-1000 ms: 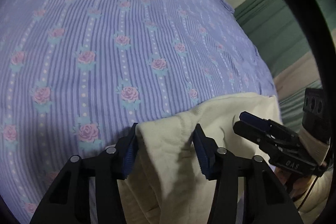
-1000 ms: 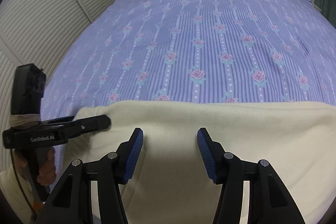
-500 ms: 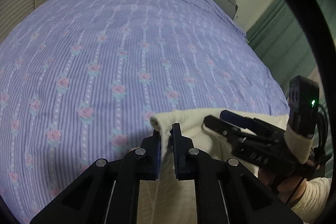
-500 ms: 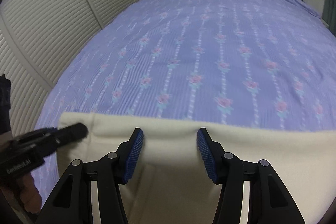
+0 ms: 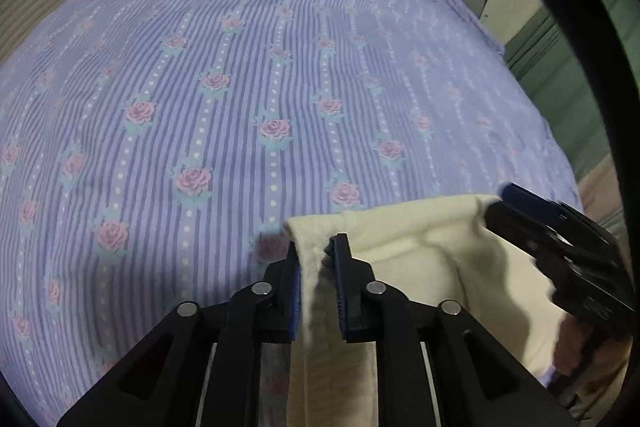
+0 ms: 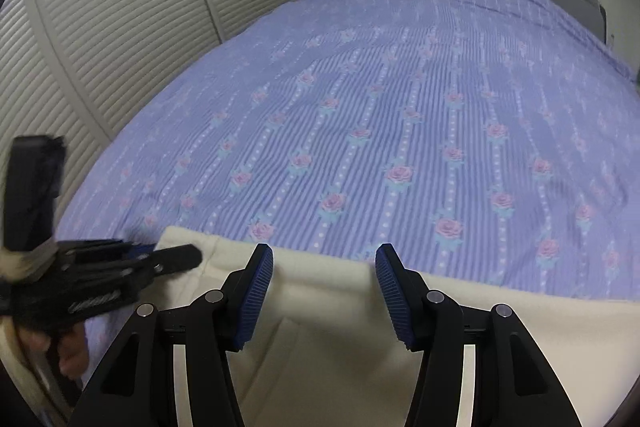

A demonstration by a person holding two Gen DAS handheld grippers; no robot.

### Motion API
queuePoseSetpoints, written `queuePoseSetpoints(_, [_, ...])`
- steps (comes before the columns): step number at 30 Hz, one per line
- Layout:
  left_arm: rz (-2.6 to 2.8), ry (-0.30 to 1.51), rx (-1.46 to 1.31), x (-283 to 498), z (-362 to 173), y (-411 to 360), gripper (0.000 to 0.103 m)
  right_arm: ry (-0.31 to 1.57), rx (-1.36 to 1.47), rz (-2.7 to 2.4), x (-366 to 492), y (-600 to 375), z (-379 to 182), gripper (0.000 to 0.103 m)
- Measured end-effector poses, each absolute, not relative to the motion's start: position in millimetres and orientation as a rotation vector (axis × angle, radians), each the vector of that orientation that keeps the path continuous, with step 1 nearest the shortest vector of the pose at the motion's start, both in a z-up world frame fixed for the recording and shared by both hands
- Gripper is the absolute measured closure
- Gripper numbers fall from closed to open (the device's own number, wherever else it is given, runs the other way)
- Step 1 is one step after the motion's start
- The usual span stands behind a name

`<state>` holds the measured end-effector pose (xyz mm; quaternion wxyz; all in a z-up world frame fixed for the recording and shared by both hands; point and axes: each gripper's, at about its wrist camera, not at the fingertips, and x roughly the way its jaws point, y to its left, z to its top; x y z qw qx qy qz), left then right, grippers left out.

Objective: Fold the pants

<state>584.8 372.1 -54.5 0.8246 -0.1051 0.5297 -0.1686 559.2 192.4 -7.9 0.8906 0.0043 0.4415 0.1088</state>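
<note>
Cream pants (image 5: 420, 267) are spread at the near edge of the bed (image 5: 240, 87). Their left corner is seen between the opening jaws of the left gripper (image 5: 318, 291). Further right, the right gripper (image 6: 324, 291) is held half open over the pants' edge, nothing gripped.

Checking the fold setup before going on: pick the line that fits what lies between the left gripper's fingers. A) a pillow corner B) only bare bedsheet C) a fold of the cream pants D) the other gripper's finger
C: in the left wrist view a bunched fold of the cream pants runs up between the fingers of the left gripper, whose jaws are opening slightly, with the flowered bedsheet beyond.
</note>
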Motion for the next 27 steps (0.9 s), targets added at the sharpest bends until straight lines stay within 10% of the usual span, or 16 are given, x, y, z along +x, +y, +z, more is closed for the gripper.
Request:
queuePoseSetpoints(3, [-0.255,1.102,-0.095,582.0,-44.6,356.4,0.051,0.913,0.05,0.198,547.8,176.0,-2.4,0.048])
queuePoseSetpoints(6, [-0.123,0.998,0.018,566.2,-18.8,359.9,0.043,0.896,0.07,0.172,532.1,160.8,6.3,0.048])
queuePoseSetpoints(27, [-0.184,1.03,0.024,349.9,26.2,273.8,0.038,1.102,0.049,0.263,331.3,102.7,13.3,0.048])
